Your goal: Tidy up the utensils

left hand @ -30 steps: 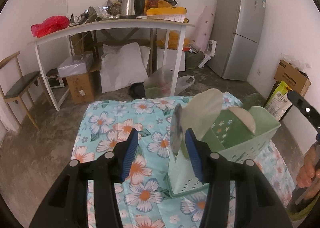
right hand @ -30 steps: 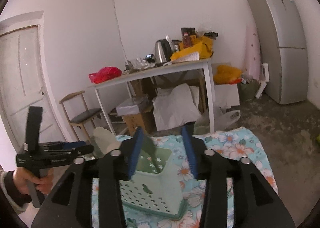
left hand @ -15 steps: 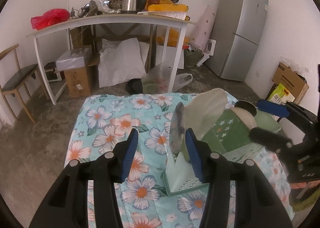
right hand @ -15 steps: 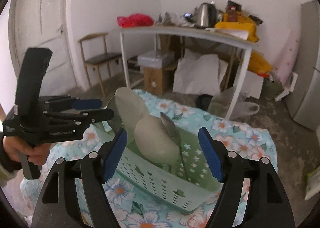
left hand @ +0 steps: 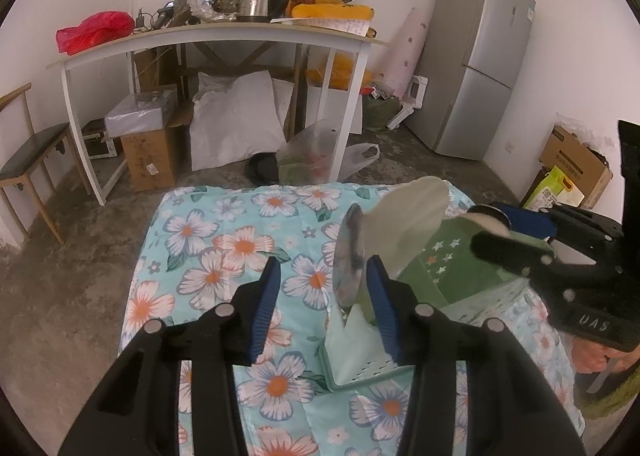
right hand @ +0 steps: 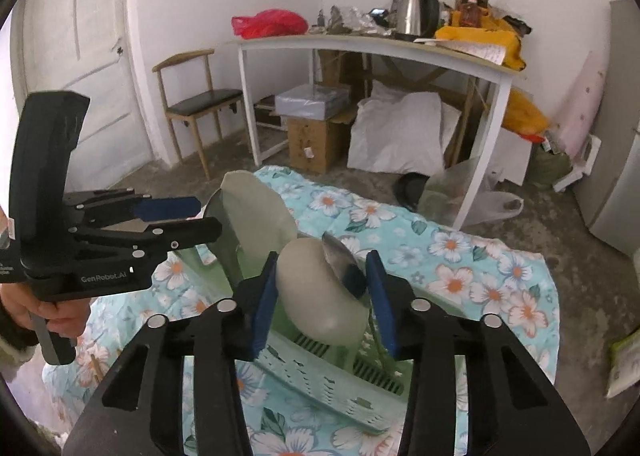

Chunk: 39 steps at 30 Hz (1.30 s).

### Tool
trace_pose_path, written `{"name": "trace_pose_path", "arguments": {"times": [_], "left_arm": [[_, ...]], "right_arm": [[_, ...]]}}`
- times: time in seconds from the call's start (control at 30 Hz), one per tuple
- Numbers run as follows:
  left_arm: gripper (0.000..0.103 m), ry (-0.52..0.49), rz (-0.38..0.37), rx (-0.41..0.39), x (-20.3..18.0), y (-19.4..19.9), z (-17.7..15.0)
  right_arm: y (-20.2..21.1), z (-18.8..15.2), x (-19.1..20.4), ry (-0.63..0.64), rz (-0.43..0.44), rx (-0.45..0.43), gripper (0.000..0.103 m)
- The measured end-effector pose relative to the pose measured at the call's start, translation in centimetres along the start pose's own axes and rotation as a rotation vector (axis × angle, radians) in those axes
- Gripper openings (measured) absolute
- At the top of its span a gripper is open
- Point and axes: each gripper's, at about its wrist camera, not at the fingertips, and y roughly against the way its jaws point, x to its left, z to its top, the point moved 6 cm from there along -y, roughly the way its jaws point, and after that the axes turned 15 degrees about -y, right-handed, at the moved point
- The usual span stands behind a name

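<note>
A pale green perforated basket (left hand: 472,280) stands on the floral tablecloth (left hand: 224,240) with several utensils upright in it. My right gripper (right hand: 320,296) is over the basket (right hand: 320,376); its jaws are closing and the blue pads press both sides of a pale scoop (right hand: 316,288). A metal spoon (right hand: 340,256) leans by the right pad. My left gripper (left hand: 322,308) is at the basket's near corner. Its jaws are closing a little, with another metal spoon (left hand: 348,256) close to the right pad and neither pad on it. A broad pale green spatula (left hand: 412,215) rises behind.
A white table (left hand: 224,35) loaded with a kettle and bags stands beyond the cloth, with boxes and white sacks under it. A fridge (left hand: 480,55) is at the back right and a chair (right hand: 200,95) by the door. A person's hand (right hand: 52,316) holds each gripper.
My right gripper swung in over the basket, spread wide above the pale scoop, then narrowed around it. The left gripper stayed put and its jaws narrowed slightly.
</note>
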Motion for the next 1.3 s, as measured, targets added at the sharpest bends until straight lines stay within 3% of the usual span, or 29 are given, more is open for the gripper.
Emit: {"name": "trace_pose_path", "arguments": {"times": [0.13, 0.37, 0.5, 0.6, 0.8, 0.93, 1.3], "left_arm": [[0.043, 0.000, -0.002, 0.013, -0.1, -0.2, -0.2], [0.043, 0.000, -0.016, 0.015, -0.4, -0.4, -0.5], [0.043, -0.010, -0.003, 0.017, -0.7, -0.4, -0.7], [0.043, -0.014, 0.008, 0.018, -0.8, -0.4, -0.8], [0.043, -0.005, 0.008, 0.024, -0.6, -0.5, -0.7], [0.043, -0.005, 0.008, 0.022, -0.6, -0.5, -0.7], [0.043, -0.007, 0.000, -0.016, -0.9, 0.6, -0.5]], "right_arm": [[1.4, 0.2, -2.6, -0.071, -0.112, -0.049, 0.010], [3.8, -1.3, -5.7, -0.182, -0.158, -0.100, 0.003], [5.1, -2.1, -5.1, -0.158, -0.224, -0.163, 0.003], [4.3, -2.4, -4.6, -0.118, -0.284, -0.145, 0.005], [5.1, -1.9, -4.8, -0.132, -0.325, -0.180, 0.031], [6.4, -1.3, -5.3, -0.159, -0.332, -0.219, 0.040], [8.8, -1.2, -5.9, -0.241, -0.291, -0.270, 0.044]]}}
